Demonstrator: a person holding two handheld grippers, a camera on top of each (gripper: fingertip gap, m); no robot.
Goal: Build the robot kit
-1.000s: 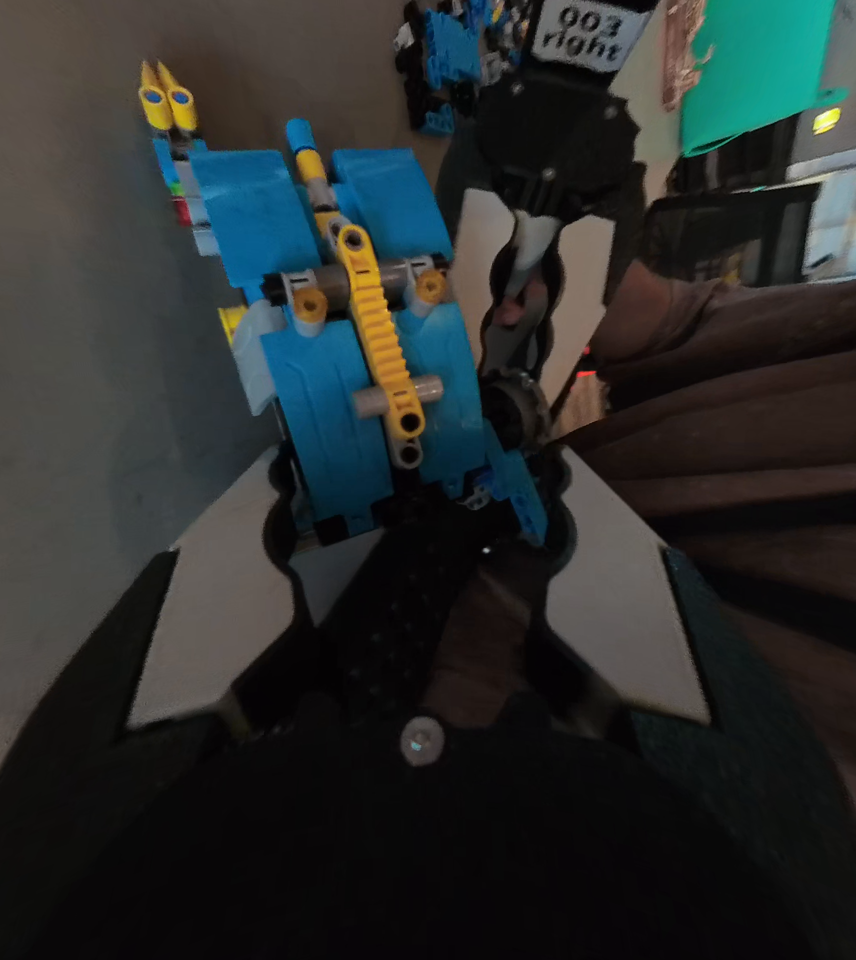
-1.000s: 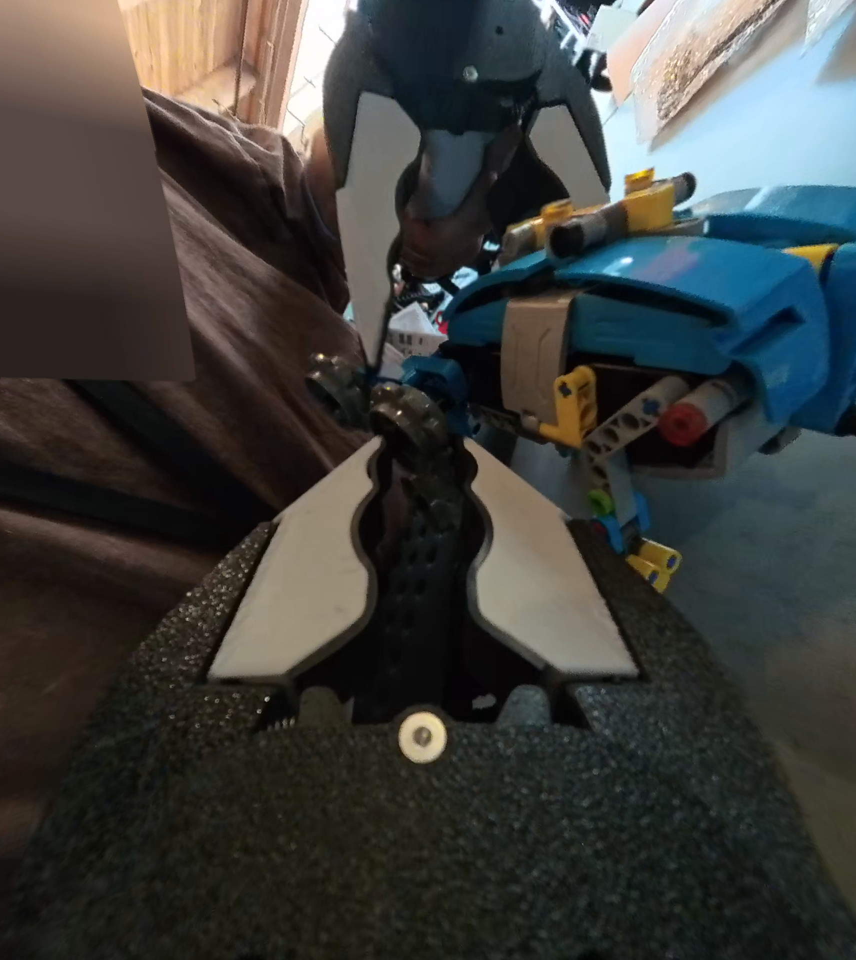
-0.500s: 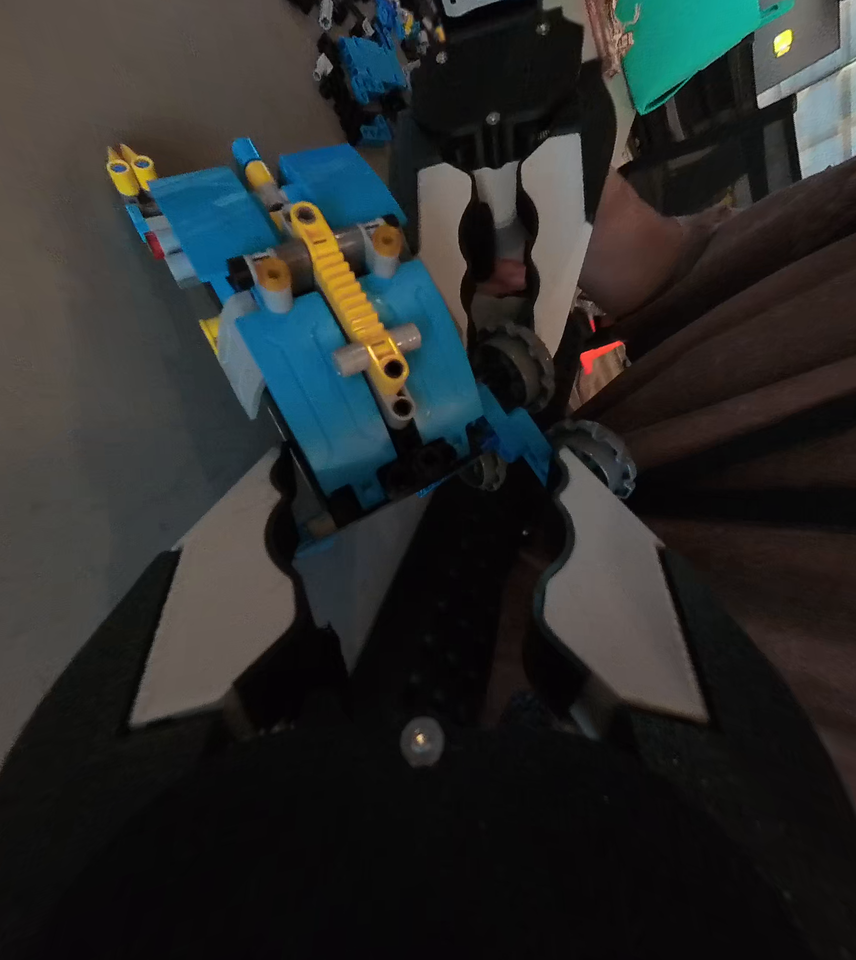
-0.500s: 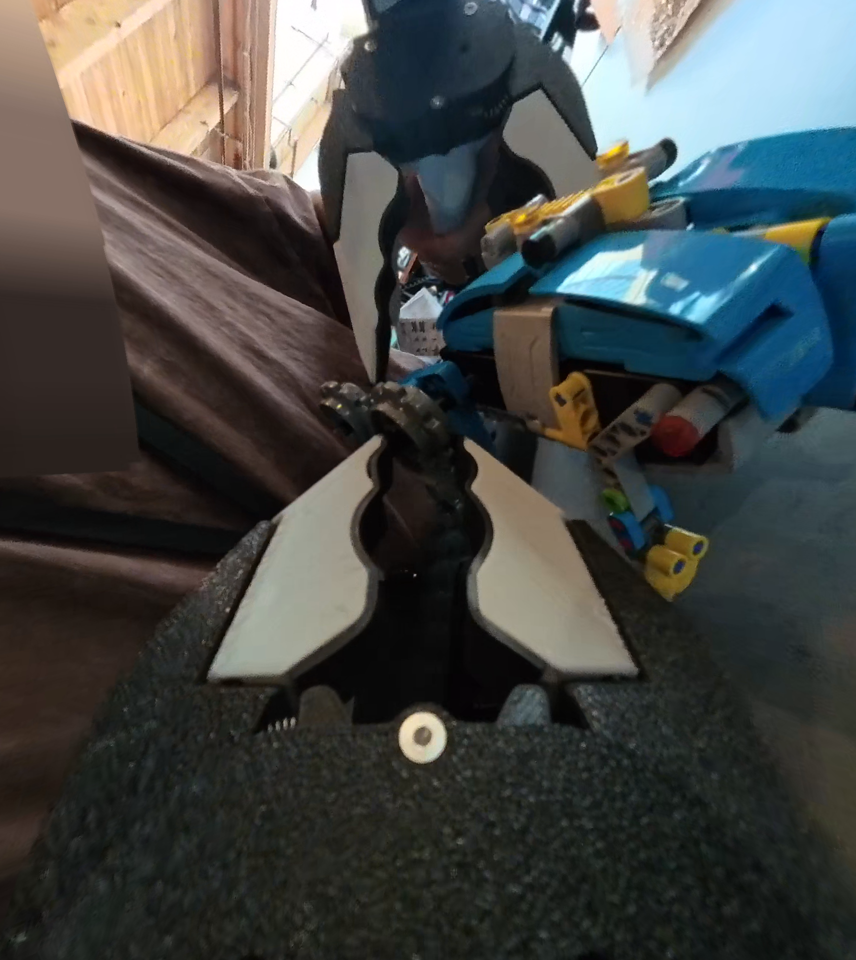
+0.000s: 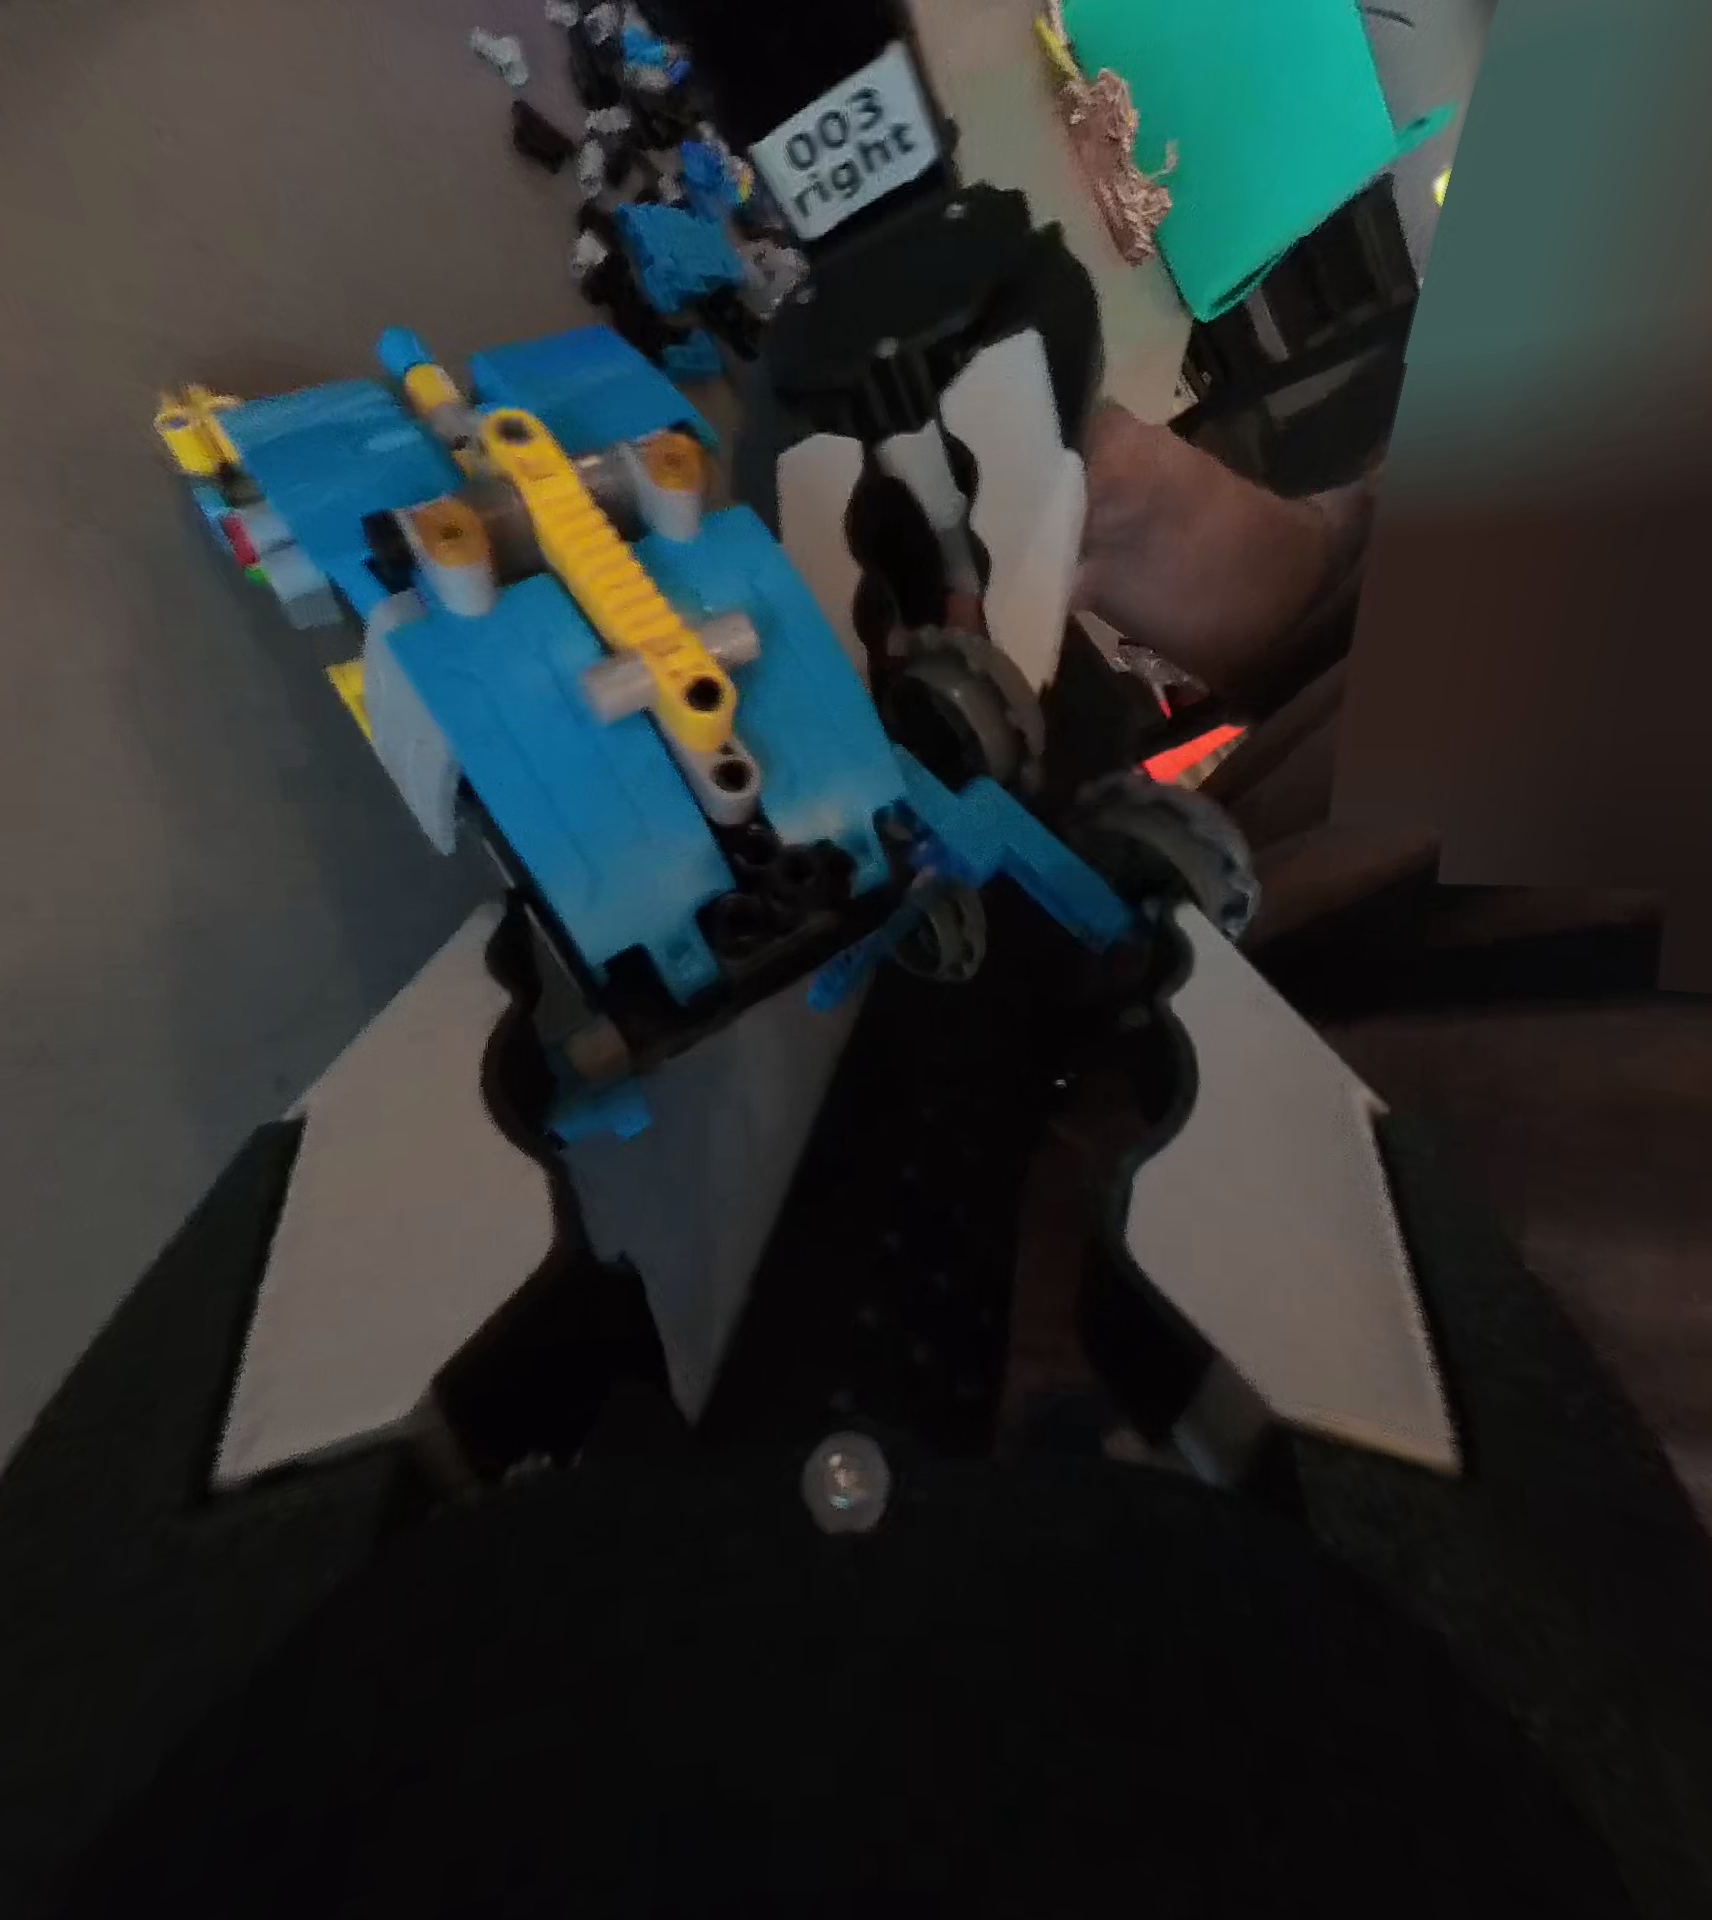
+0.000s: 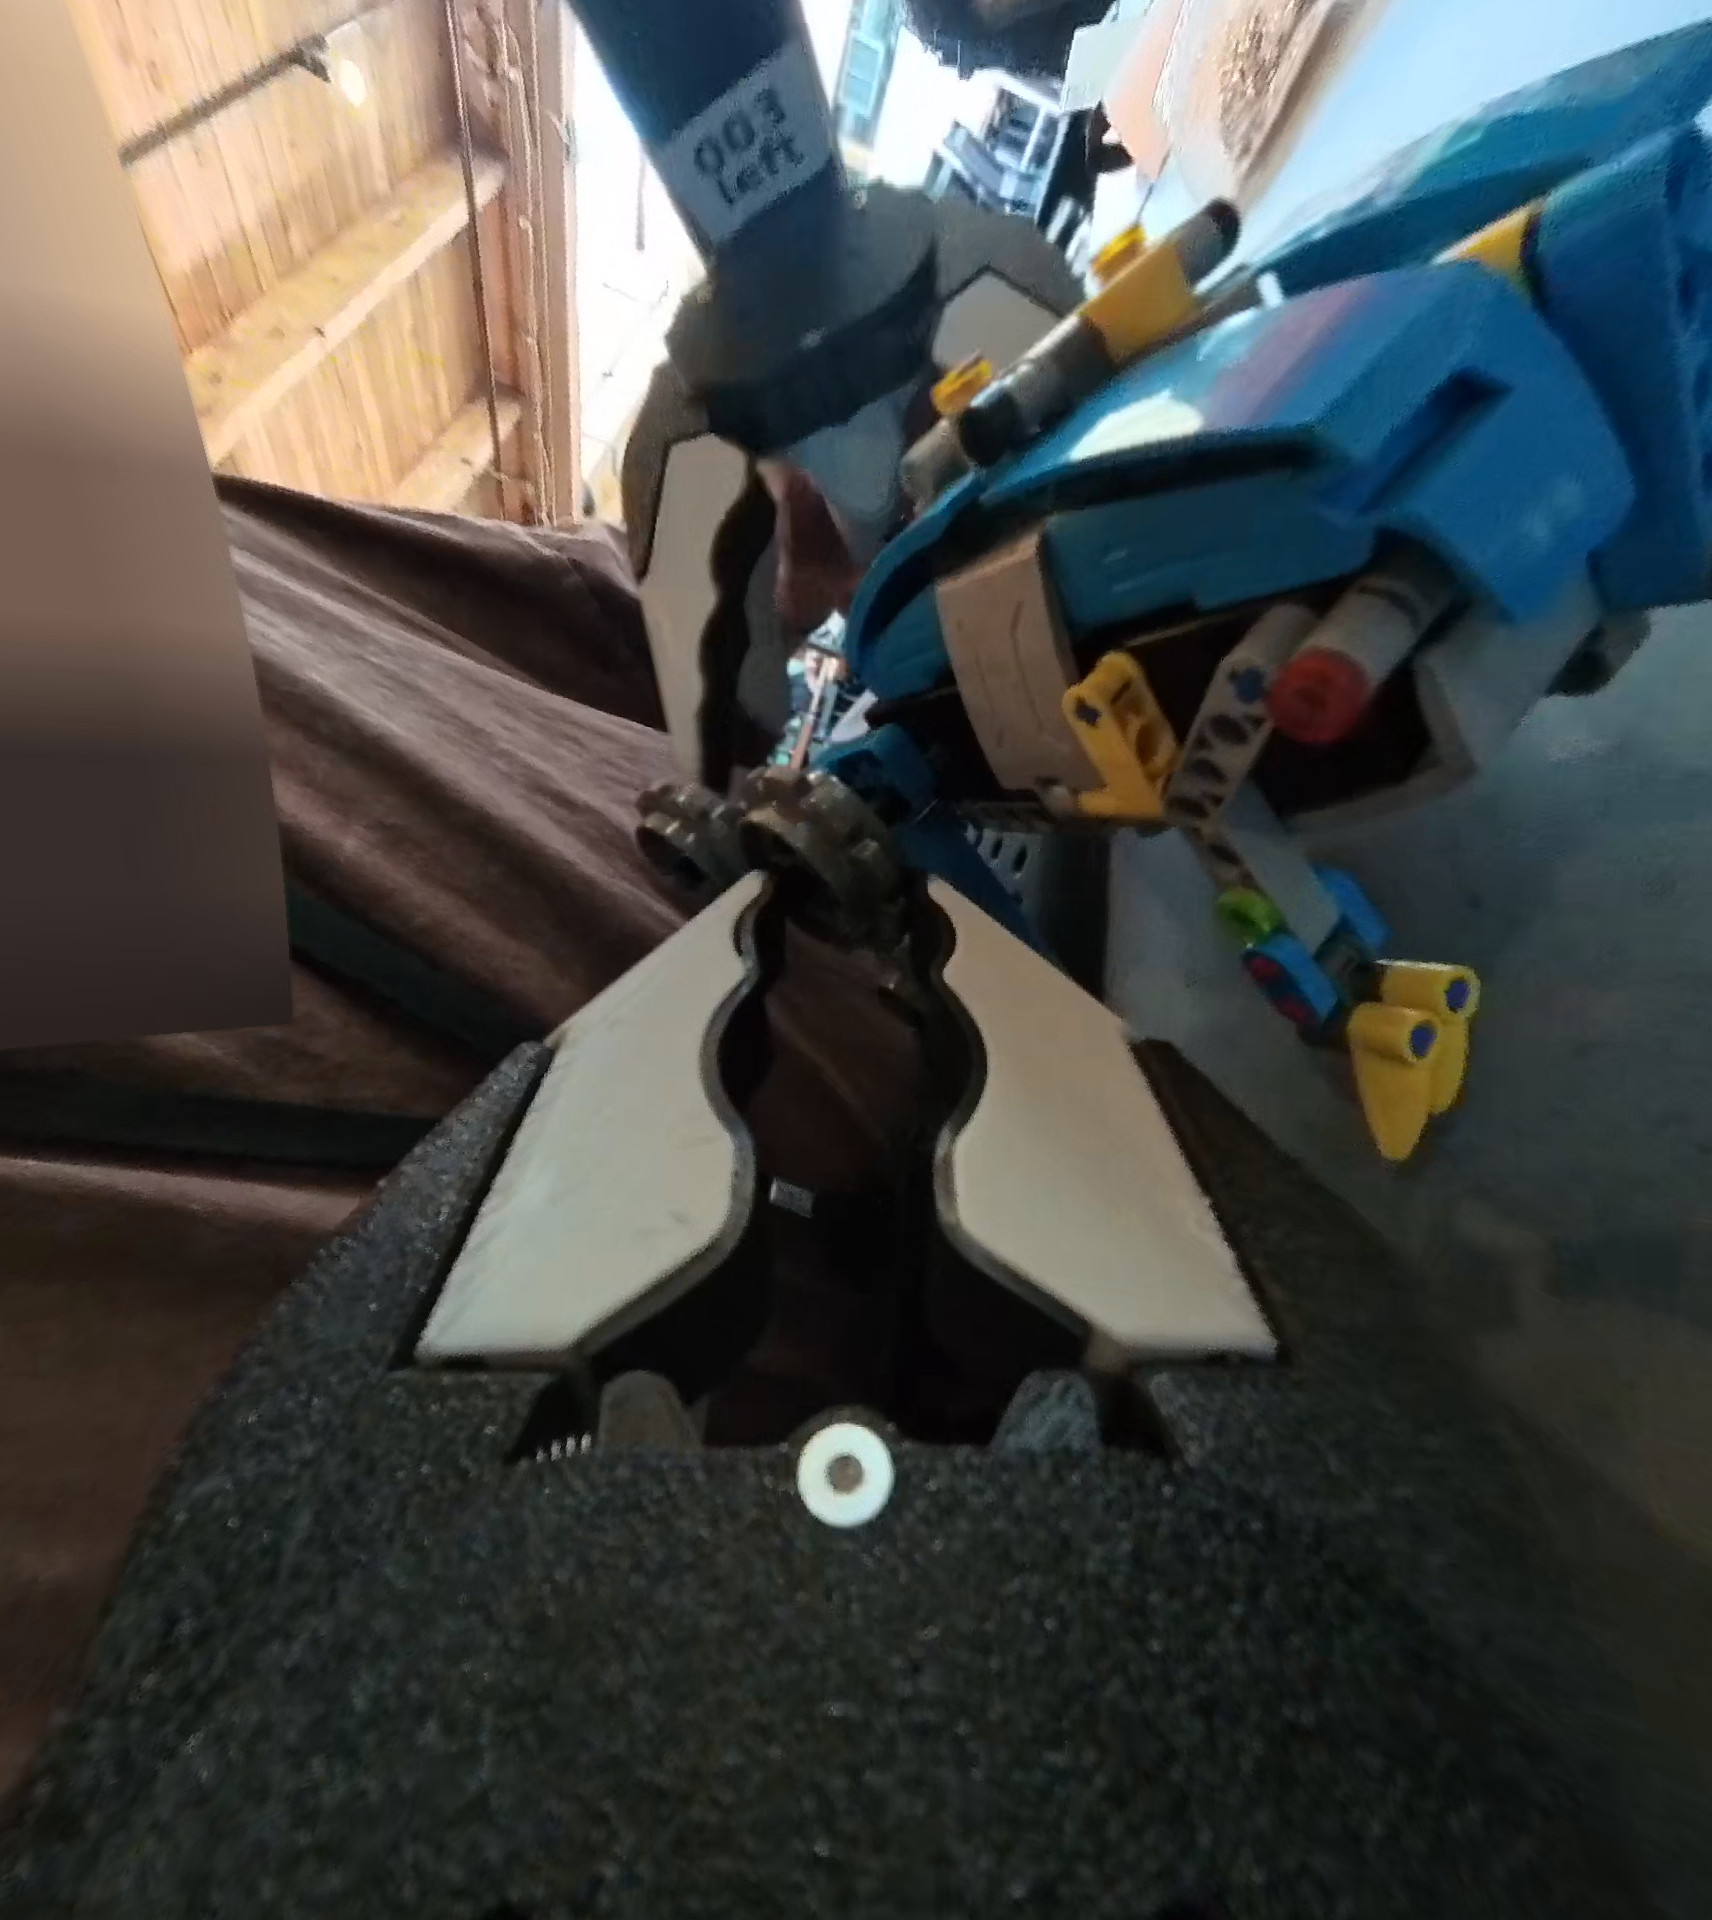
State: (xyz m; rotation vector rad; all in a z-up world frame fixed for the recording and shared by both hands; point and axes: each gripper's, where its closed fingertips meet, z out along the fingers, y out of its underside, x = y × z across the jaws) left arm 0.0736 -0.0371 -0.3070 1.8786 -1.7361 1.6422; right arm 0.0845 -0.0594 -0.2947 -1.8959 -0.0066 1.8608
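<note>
**A:** Where does the blue brick model sit against the fingers?

**B:** Its near end lies between the fingers of the left gripper. They stand wide apart and clamp that end, one on the black underside and the other on a blue beam. The long axis runs away from that gripper, far and a little left, with the yellow toothed beam along the top. The model is tilted and off the grey floor.

**A:** And the other one?

**B:** The right gripper comes in from the model's right side, facing the left one. Its fingers are nearly together, pinched on a dark toothed wheel at the model's near right corner. A second wheel sits just beside it, on the side of the brown cloth (whether the two share an axle, I cannot tell).

**A:** Which is nearer the wheel?

**B:** The right; it touches it. Loose bricks lie well apart, far off.
</note>
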